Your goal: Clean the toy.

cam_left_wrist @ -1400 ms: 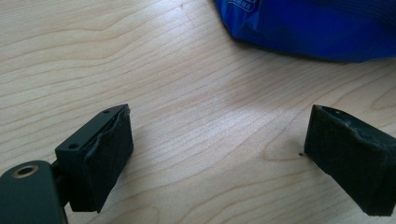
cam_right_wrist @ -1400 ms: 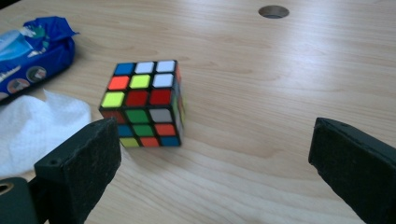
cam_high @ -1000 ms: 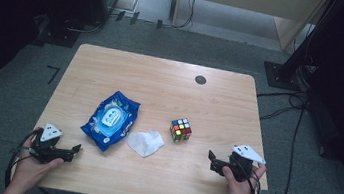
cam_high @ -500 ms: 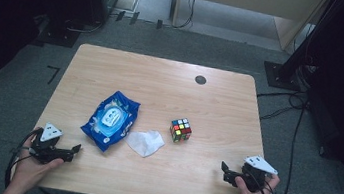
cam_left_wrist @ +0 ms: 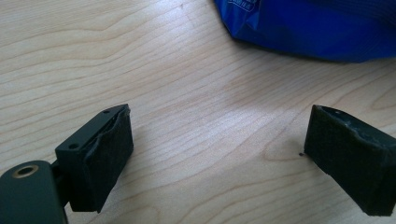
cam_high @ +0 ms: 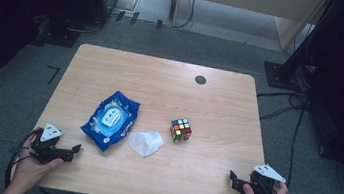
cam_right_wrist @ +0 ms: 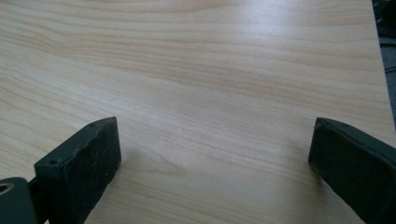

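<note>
A blue pack of wet wipes (cam_high: 110, 119) lies left of centre on the wooden table (cam_high: 161, 88). A crumpled white wipe (cam_high: 145, 142) rests just right of the pack, and a colourful puzzle cube (cam_high: 181, 129) stands further right. My left gripper (cam_high: 73, 150) sits at the front left edge, open and empty, pointing toward the pack, whose blue edge (cam_left_wrist: 317, 28) lies beyond its jaws. My right gripper (cam_high: 232, 180) rests at the front right corner, open, with bare wood (cam_right_wrist: 210, 93) between its jaws.
A small dark round hole cover (cam_high: 200, 79) sits near the table's far edge. Grey carpet surrounds the table, with cables (cam_high: 295, 100) and a black stand base (cam_high: 284, 74) on the floor at the right.
My right gripper has drawn back toward the front right corner of the table, further from the cube. The left gripper has stayed in place.
</note>
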The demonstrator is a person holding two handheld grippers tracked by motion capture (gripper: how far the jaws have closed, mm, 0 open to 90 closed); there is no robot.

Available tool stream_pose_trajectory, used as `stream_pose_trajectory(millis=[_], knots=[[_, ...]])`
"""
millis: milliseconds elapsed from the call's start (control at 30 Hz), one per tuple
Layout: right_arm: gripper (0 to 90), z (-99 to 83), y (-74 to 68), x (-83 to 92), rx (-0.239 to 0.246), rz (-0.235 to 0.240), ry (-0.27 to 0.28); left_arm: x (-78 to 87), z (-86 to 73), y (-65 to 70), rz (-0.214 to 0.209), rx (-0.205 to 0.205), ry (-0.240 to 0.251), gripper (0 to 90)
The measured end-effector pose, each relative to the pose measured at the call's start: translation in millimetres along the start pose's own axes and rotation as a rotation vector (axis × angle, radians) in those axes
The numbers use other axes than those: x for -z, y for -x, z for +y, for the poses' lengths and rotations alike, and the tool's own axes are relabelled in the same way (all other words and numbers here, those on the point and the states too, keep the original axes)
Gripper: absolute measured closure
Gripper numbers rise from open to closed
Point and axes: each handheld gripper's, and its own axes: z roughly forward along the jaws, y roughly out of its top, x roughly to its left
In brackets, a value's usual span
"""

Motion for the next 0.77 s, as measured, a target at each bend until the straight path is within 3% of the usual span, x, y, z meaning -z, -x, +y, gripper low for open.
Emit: stream_pose_trajectory(millis=[233, 767], knots=[[0.1, 0.5, -2.5, -1.9, 0.026, 0.006, -0.017, 0.0, 0.0, 0.0, 0.0, 0.0, -0.001, 7.9], [0.1, 0.0, -2.4, -1.5, 0.021, 0.008, -0.016, -0.6, 0.8, -0.9, 0.007, 0.004, -0.002, 7.9]])
